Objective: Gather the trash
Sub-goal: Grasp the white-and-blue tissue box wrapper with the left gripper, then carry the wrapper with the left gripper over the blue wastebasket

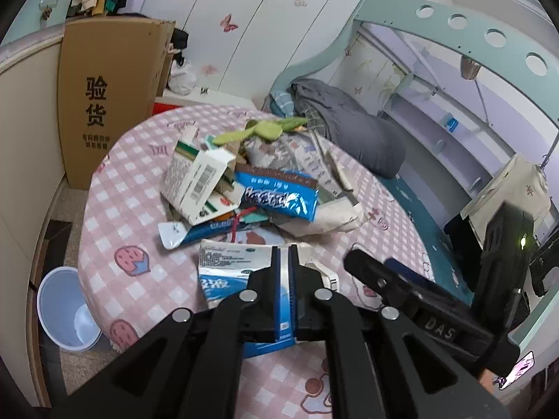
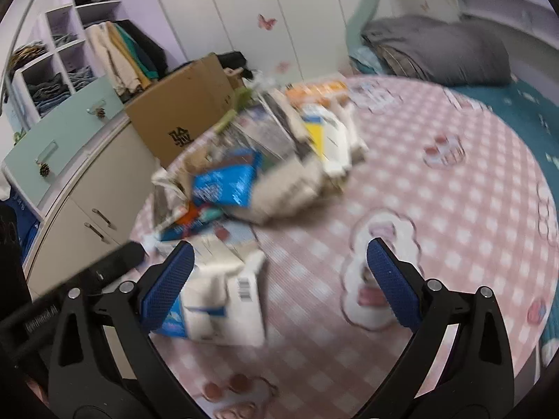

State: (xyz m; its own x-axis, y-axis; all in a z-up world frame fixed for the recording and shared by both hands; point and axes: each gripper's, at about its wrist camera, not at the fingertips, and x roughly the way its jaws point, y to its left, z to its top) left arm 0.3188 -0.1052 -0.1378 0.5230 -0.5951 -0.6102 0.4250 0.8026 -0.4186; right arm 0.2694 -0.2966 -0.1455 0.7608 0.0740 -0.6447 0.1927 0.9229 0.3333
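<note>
Pink checked tablecloth [image 1: 115, 209] carries my trash pile [image 1: 251, 188]; left gripper [image 1: 284, 258] pinches a blue-white packet [image 1: 227, 272] at its near edge, right gripper [image 2: 279, 262] gapes empty.

Left wrist view: looks forward and down along the left gripper [image 1: 287, 255] from the near edge of the round table in pink-and-white checked cloth [image 1: 115, 209]. Faces the heap of crumpled wrappers and cartons [image 1: 251, 188] at mid-table, close in. White wardrobe doors with butterfly stickers [image 1: 244, 35] lie behind, and a tall brown cardboard box [image 1: 104, 104] stands past the table's far left edge.

Right wrist view: also tilted down from the near edge, along the right gripper [image 2: 279, 276], blurred. It sits further right and angles left across the table.

Shared: heap [image 2: 265, 160], checked cloth [image 2: 454, 209], cardboard box [image 2: 181, 115], wardrobe doors [image 2: 262, 7], grey bedding roll [image 1: 349, 129] [image 2: 436, 52].
</note>
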